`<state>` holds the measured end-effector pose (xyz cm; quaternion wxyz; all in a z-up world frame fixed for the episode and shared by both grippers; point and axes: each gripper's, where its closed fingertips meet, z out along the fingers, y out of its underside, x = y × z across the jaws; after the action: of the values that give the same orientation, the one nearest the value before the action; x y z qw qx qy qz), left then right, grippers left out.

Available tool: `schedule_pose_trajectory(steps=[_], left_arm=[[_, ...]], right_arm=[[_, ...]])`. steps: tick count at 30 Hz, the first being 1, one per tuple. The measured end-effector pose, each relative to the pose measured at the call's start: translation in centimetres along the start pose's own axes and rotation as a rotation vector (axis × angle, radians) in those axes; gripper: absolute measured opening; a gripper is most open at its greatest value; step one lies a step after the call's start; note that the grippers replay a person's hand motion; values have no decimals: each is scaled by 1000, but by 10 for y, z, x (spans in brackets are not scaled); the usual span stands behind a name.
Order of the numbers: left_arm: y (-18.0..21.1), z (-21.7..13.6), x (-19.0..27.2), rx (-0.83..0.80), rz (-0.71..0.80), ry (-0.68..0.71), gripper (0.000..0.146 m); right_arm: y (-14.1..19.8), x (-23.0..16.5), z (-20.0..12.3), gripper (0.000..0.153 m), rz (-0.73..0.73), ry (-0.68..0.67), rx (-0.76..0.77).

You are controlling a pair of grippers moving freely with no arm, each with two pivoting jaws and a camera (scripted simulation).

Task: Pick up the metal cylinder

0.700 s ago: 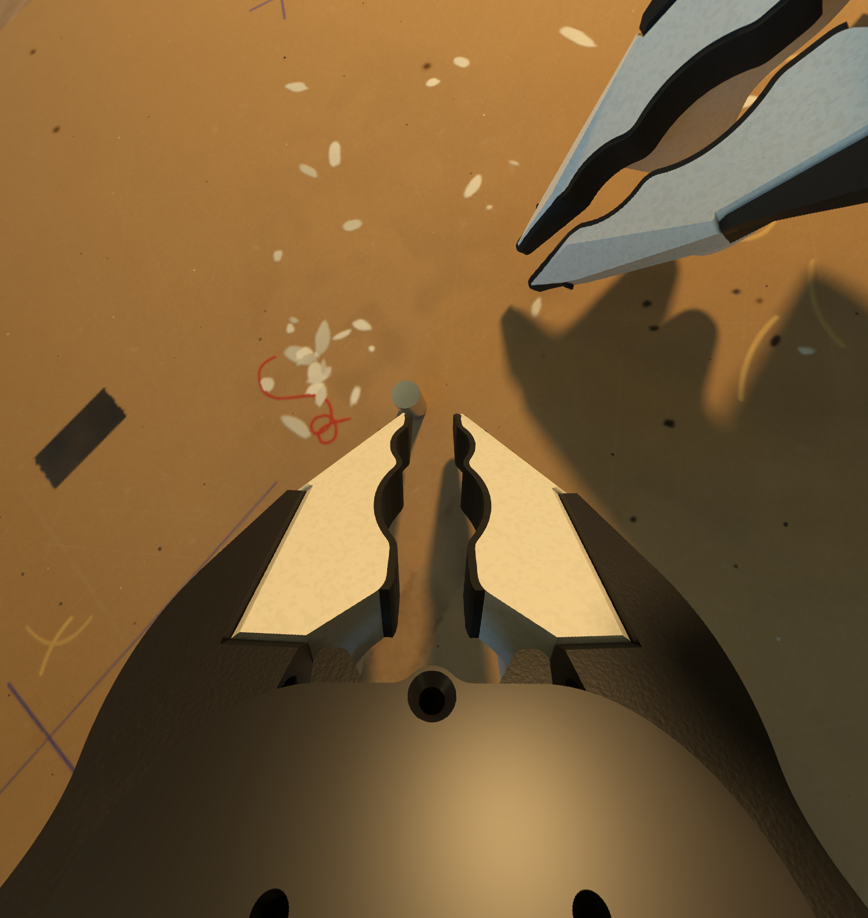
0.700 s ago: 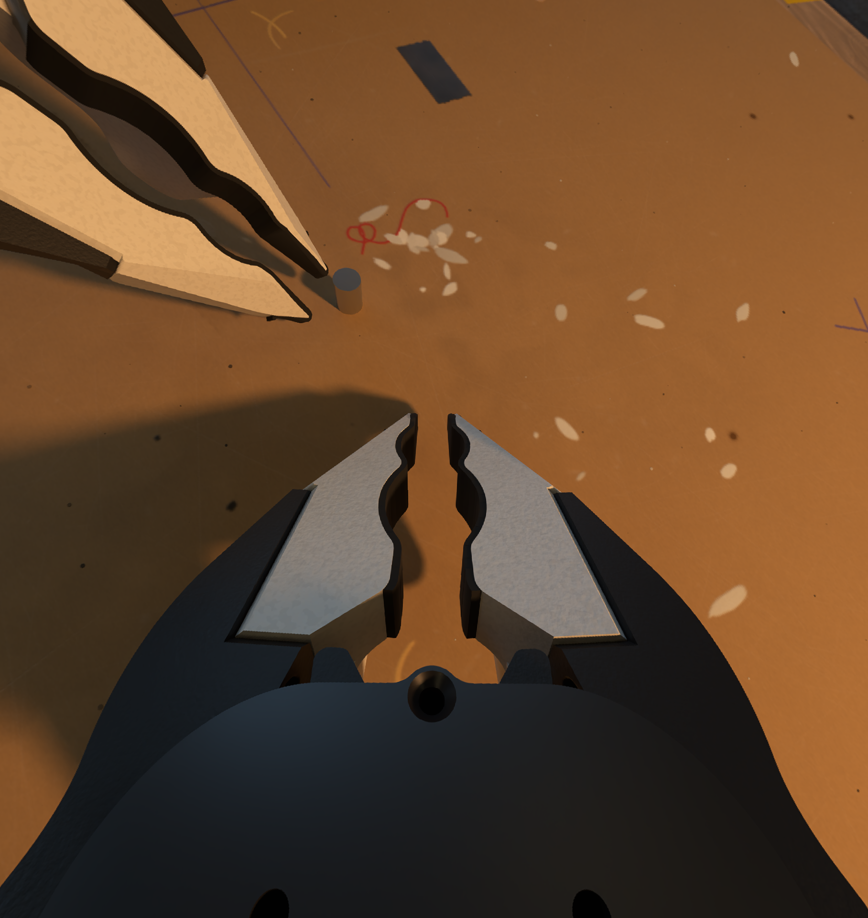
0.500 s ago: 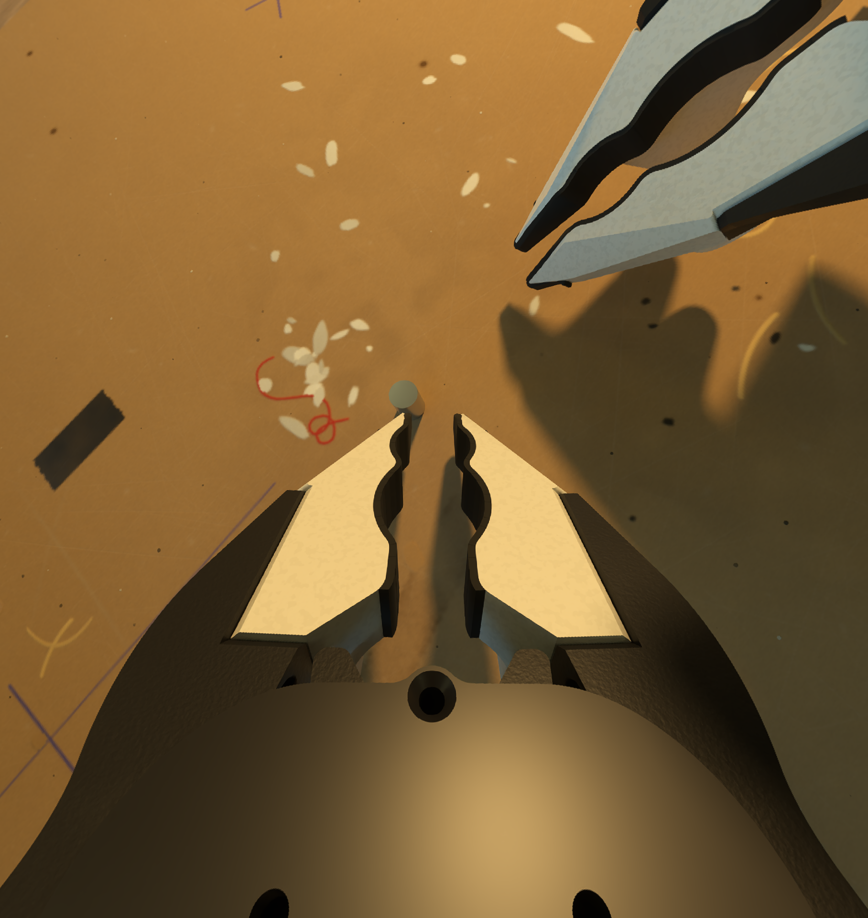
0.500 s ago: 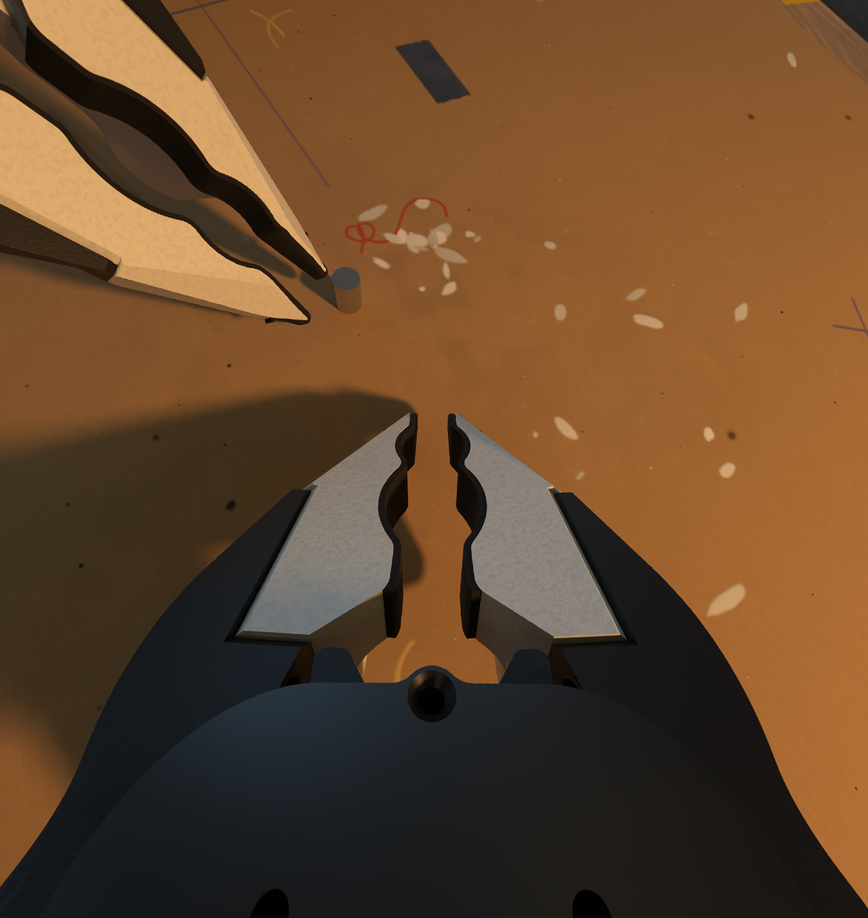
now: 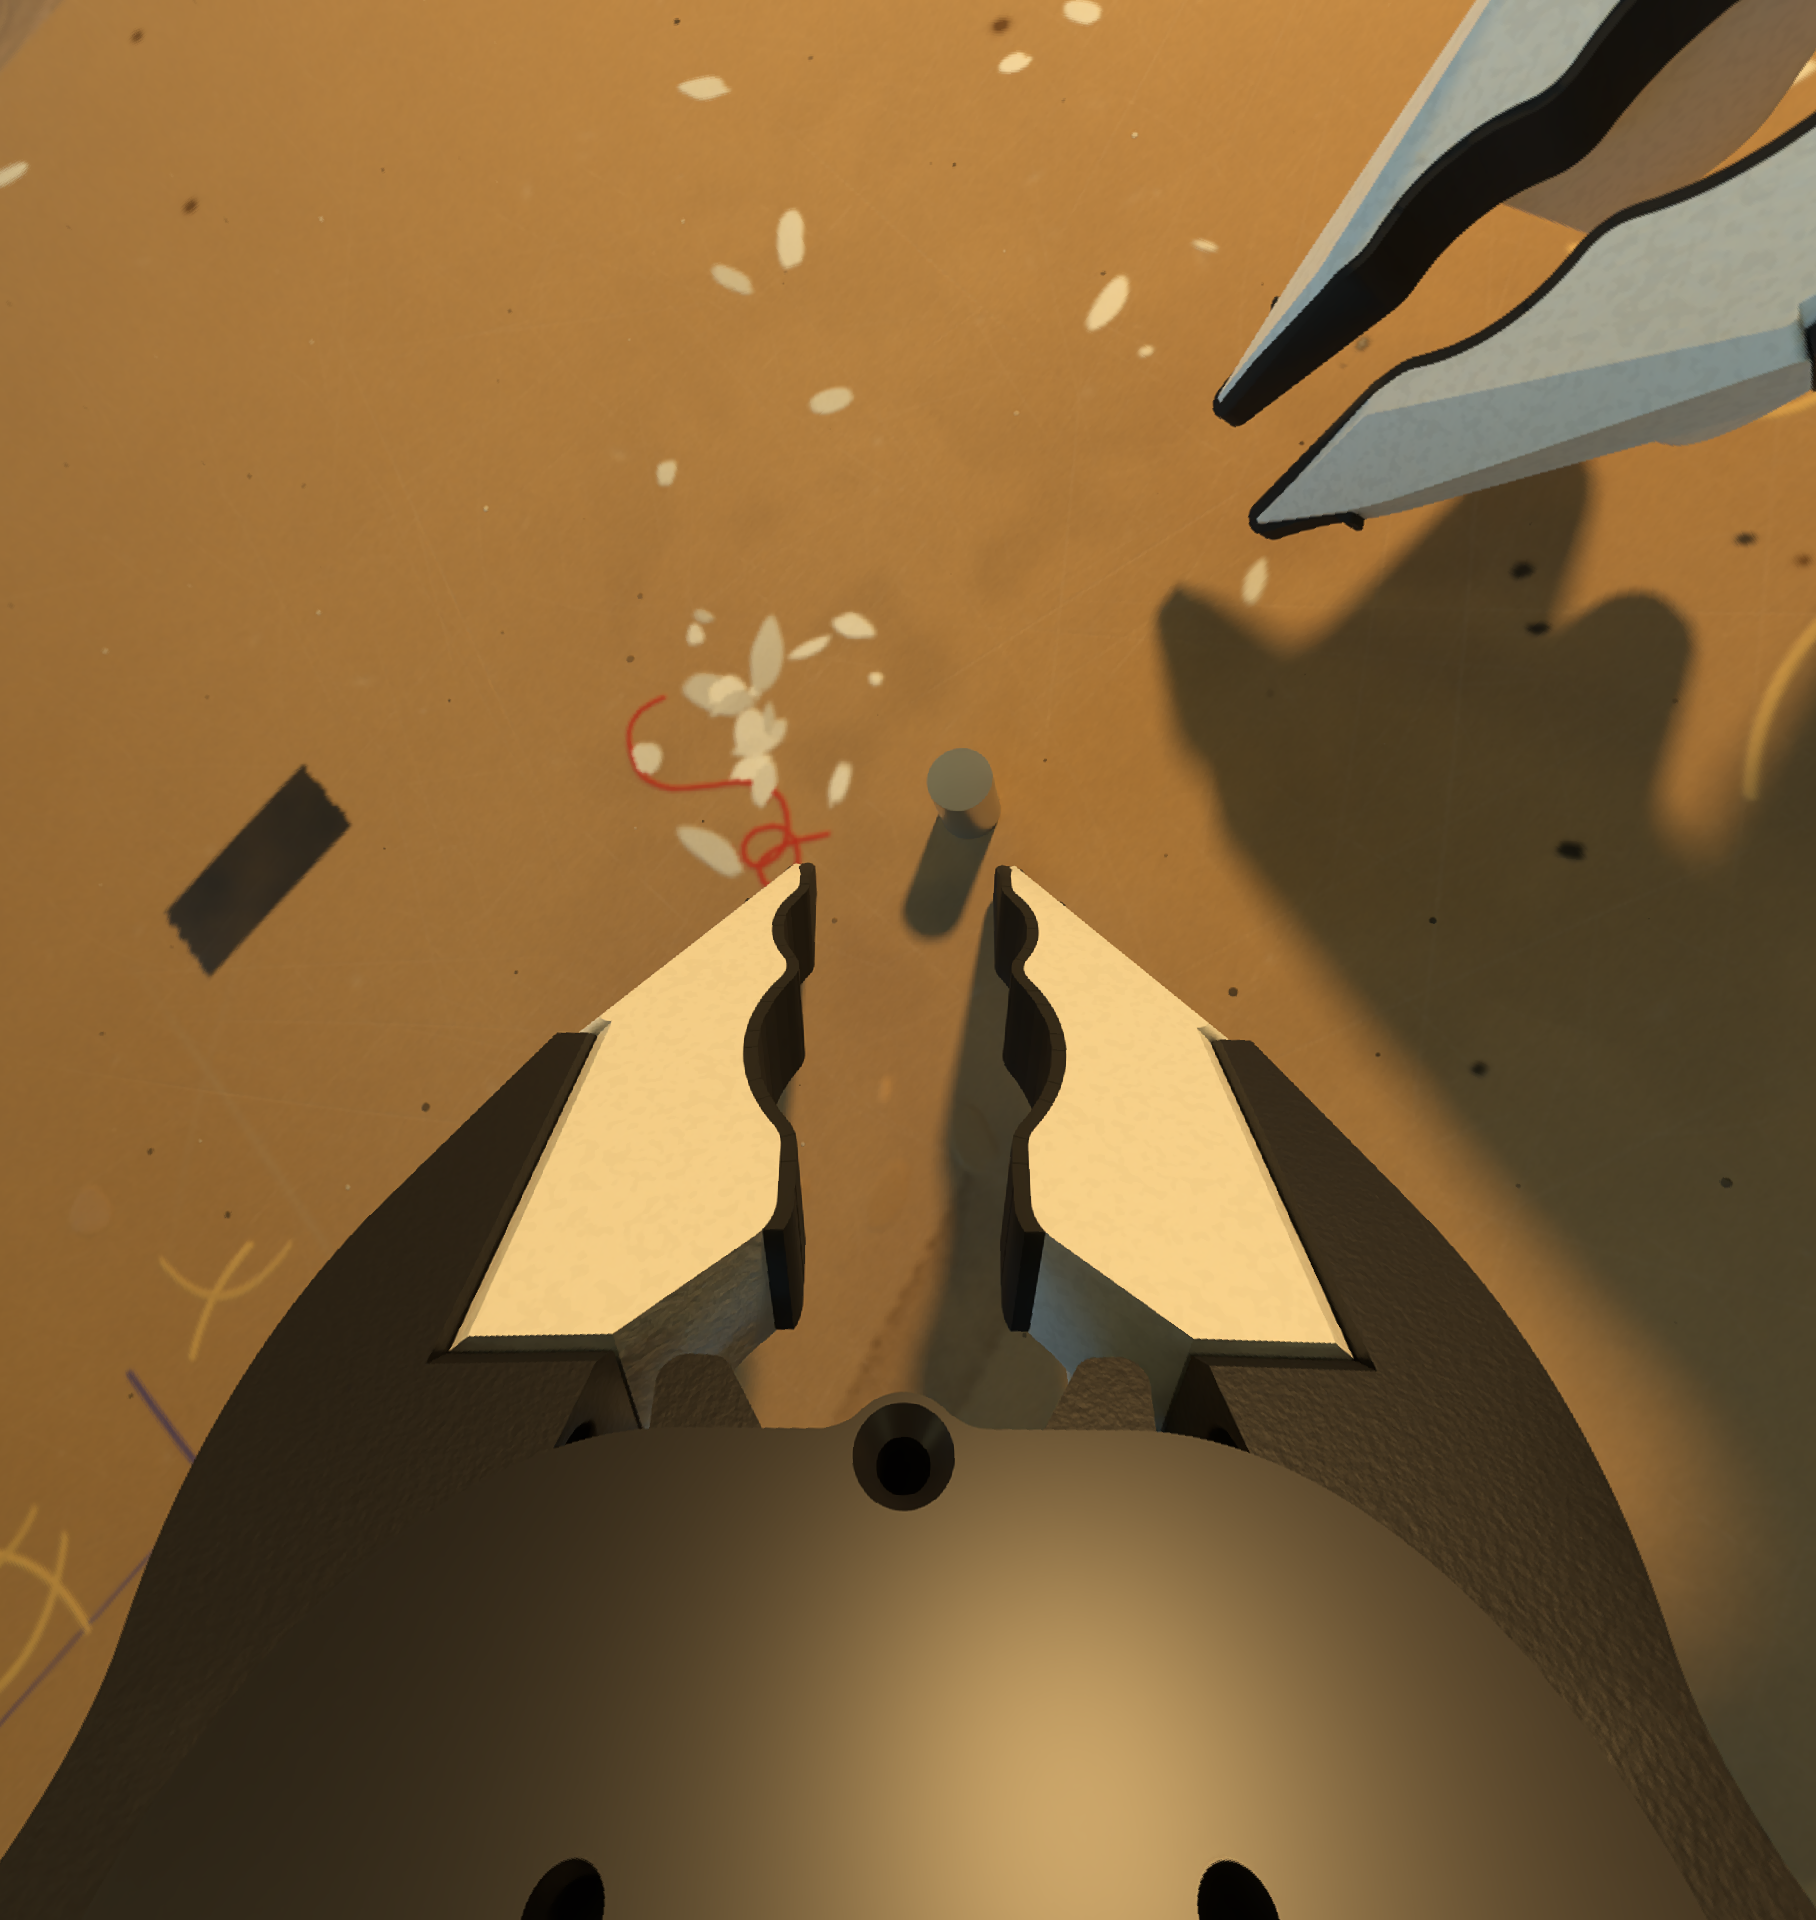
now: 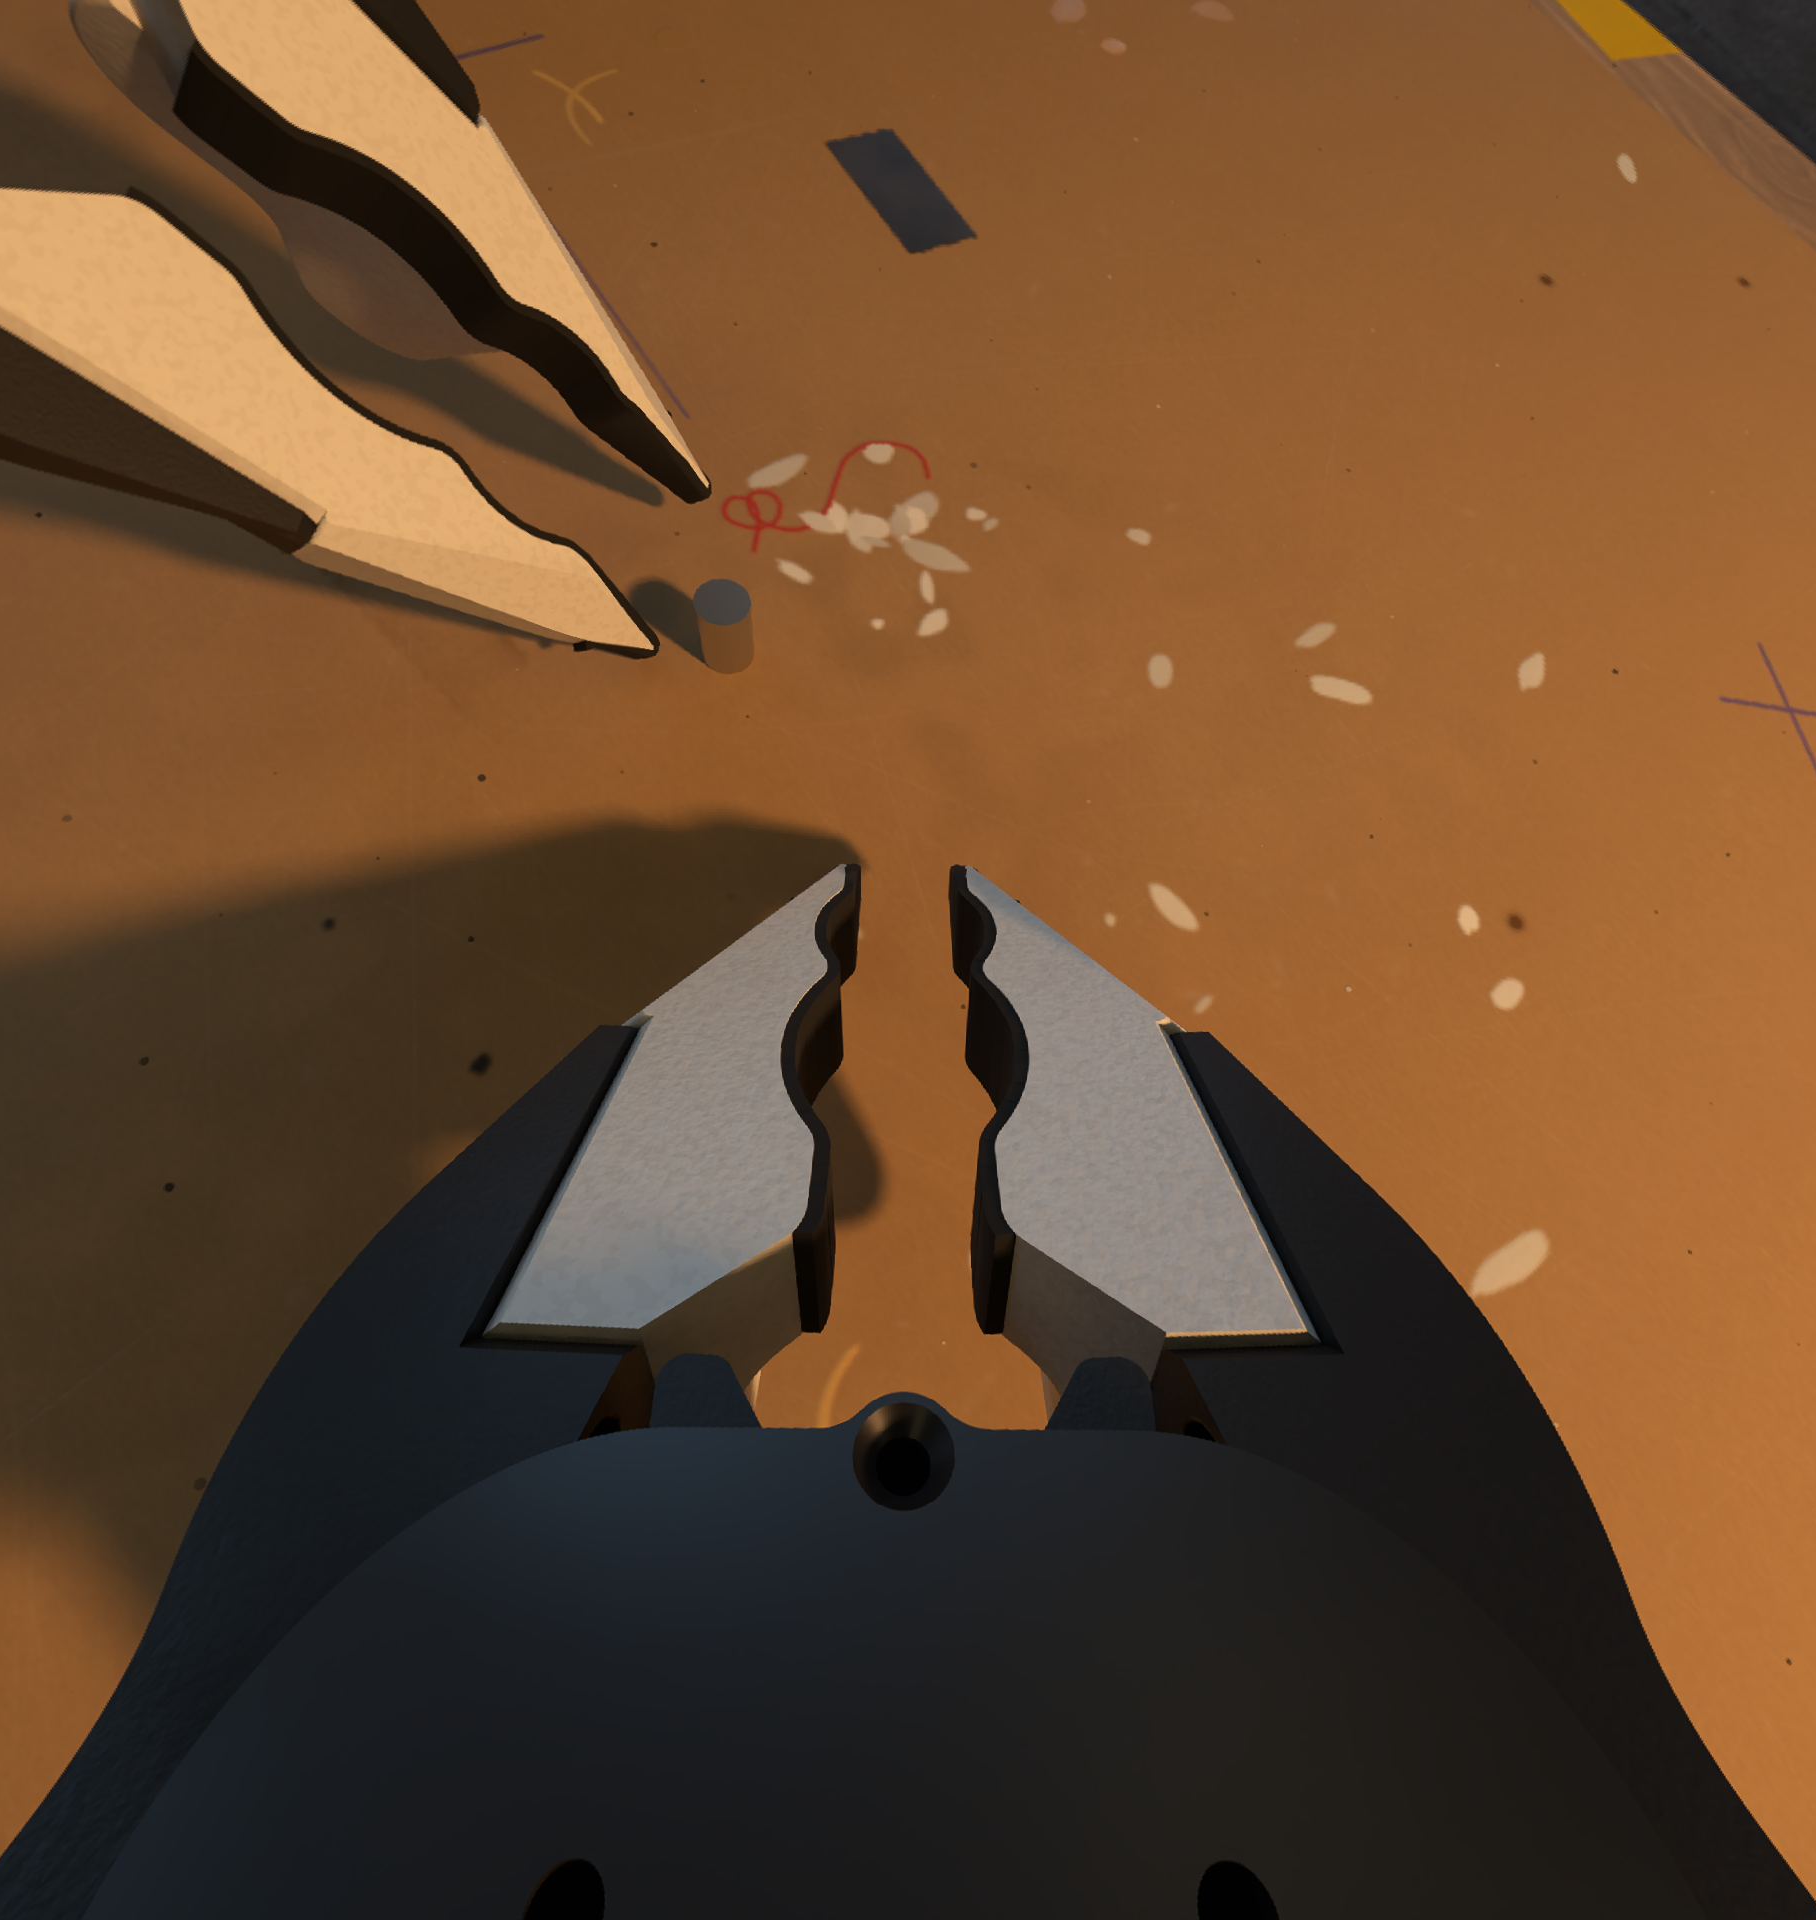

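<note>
Orange-brown bench (image 5: 364, 416) fills both views and carries no container, only pale flakes (image 5: 753, 707), a red thread (image 5: 675, 774) and a dark tape strip (image 5: 257, 871). Your left tongs (image 5: 904, 883) are parted and empty, tips aimed at the upright metal cylinder (image 5: 962, 792) standing just beyond them, slightly right of centre, seemingly lined up to straddle it. Your right tongs (image 6: 904, 883) hang well apart, narrowly open and empty, probably keeping clear.

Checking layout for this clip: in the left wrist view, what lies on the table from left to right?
Dark tape strip → red thread → metal cylinder → right gripper.
</note>
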<state>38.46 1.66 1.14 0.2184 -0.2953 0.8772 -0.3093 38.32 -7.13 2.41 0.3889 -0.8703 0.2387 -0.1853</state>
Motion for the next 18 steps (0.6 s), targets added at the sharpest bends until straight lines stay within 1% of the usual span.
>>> schedule_pose_trajectory(steps=[8, 12, 16, 18], left_arm=[[-1, 2, 4, 13, -18, 65, 31], [-5, 7, 6, 16, -36, 114, 26], [-10, 11, 8, -8, 2, 141, 22], [-12, 12, 11, -23, 33, 157, 16]], right_arm=[[-1, -1, 0, 17, -12, -2, 5], [0, -2, 1, 17, -14, -5, 2], [0, -2, 1, 17, -20, -2, 1], [2, -2, 2, 17, -15, -6, -6]])
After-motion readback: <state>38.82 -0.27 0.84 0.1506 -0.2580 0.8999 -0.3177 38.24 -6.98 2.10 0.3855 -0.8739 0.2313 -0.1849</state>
